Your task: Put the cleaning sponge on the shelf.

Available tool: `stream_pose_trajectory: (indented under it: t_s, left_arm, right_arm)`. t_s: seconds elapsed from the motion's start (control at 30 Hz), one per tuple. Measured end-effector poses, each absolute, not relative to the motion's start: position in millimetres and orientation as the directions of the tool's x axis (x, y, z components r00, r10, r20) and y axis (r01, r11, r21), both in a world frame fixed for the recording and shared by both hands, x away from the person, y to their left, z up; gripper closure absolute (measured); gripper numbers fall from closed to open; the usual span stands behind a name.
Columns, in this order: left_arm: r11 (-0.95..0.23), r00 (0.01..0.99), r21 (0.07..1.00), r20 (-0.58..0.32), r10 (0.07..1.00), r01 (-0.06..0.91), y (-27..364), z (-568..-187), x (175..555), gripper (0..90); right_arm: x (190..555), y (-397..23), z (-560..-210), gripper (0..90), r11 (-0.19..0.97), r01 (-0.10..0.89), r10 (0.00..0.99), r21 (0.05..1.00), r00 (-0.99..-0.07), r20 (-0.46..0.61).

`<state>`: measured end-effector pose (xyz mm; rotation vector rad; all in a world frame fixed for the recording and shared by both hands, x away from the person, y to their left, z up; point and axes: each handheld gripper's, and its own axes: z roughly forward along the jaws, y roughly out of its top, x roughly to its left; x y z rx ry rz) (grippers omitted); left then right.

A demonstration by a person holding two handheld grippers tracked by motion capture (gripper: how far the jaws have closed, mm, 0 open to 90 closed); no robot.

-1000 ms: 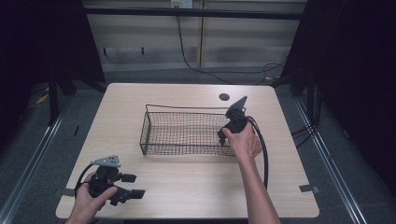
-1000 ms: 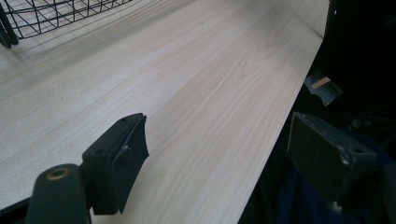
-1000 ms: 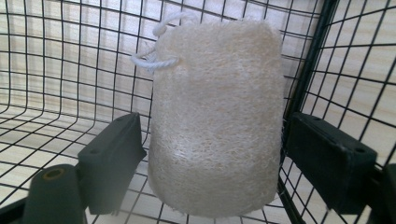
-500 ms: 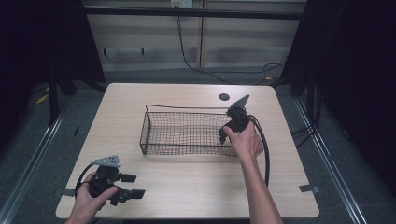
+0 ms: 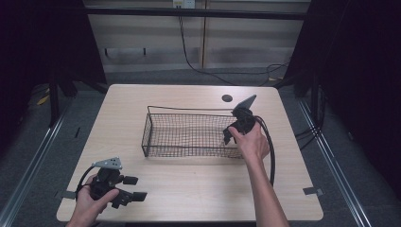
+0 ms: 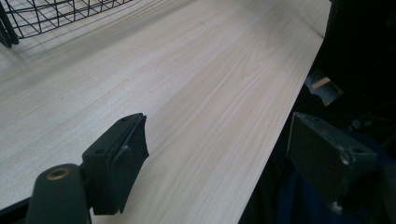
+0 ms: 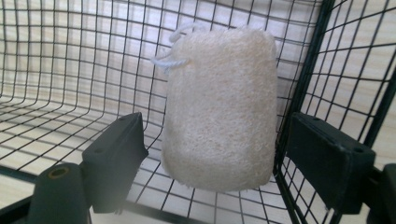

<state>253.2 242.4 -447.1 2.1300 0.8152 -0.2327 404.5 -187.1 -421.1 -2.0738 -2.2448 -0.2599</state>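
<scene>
I see wire basket [image 5: 189, 135] mid-table; pale loofah sponge [image 7: 219, 107] with cord loop leans in its right-end corner. My right gripper [image 5: 228, 136]: jaws wide, just closing slightly, sponge between, pads clear. Left gripper [image 5: 133, 187]: wide, empty.

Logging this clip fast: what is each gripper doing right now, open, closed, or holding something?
Left gripper: open, nothing between its fingers, above the table.
Right gripper: open in the wire basket; its fingers flank the loofah sponge without pressing it.

Even overhead light on the table [image 5: 189, 189], dark surroundings, slightly soft focus throughout.
</scene>
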Motion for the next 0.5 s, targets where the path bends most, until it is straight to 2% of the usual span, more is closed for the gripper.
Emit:
stream_pose_trajectory:
  t_s: [0.1, 0.37, 0.5]
  left_arm:
    - [-0.451, 0.773, 0.637, -0.423, 0.473, 0.625, 243, -447, 253, 19.7]
    - [-0.451, 0.774, 0.638, -0.423, 0.472, 0.624, 243, -447, 253, 19.7]
    - [-0.451, 0.773, 0.638, -0.423, 0.472, 0.624, 243, -447, 253, 19.7]
  right_arm:
    - [404, -186, -416, 19.4, 0.090, 0.993, 0.983, 0.076, -0.101, 0.152]
    - [404, -188, -404, 19.3, 0.109, 0.989, 0.974, 0.099, -0.126, 0.187]
    - [402, -190, -402, 19.6, 0.122, 0.989, 0.972, 0.078, -0.135, 0.190]
